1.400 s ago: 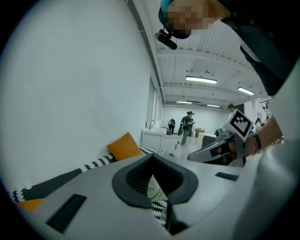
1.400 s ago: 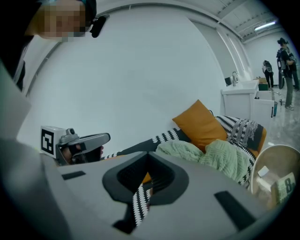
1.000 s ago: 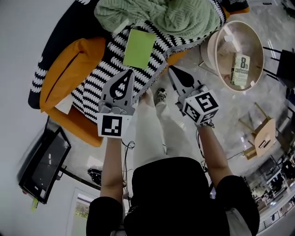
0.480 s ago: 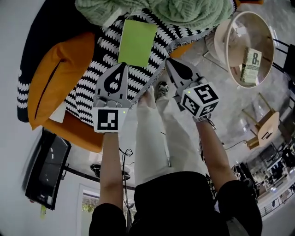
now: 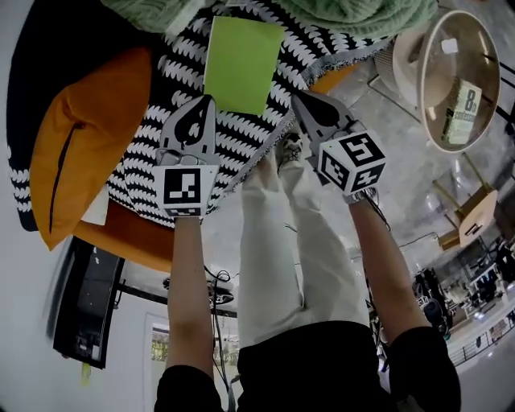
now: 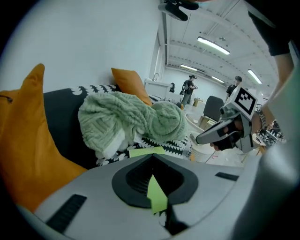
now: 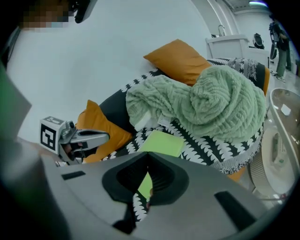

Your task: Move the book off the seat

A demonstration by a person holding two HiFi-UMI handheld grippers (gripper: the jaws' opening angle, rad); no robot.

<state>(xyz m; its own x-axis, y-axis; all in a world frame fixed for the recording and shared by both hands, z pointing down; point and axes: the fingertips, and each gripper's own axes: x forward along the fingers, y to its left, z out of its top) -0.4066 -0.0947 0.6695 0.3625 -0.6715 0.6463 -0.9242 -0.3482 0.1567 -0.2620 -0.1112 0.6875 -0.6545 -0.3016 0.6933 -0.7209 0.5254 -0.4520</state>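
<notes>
Zero steps done: flat lime-green book (image 5: pixel 241 63) lies on black-and-white patterned throw (image 5: pixel 153 169) over orange sofa seat (image 5: pixel 129 233). Left tongs (image 5: pixel 208 100) and right tongs (image 5: pixel 298 96) are both closed and empty, flanking book's near corners. Remaining: grip, lift, relocate. Gripper views: tongs mask book's near edge; contact w/ book indeterminate.

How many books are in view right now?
2. A flat lime-green book lies on the black-and-white throw; a printed-cover book sits in the round beige table. The green knit blanket may hide more.
</notes>
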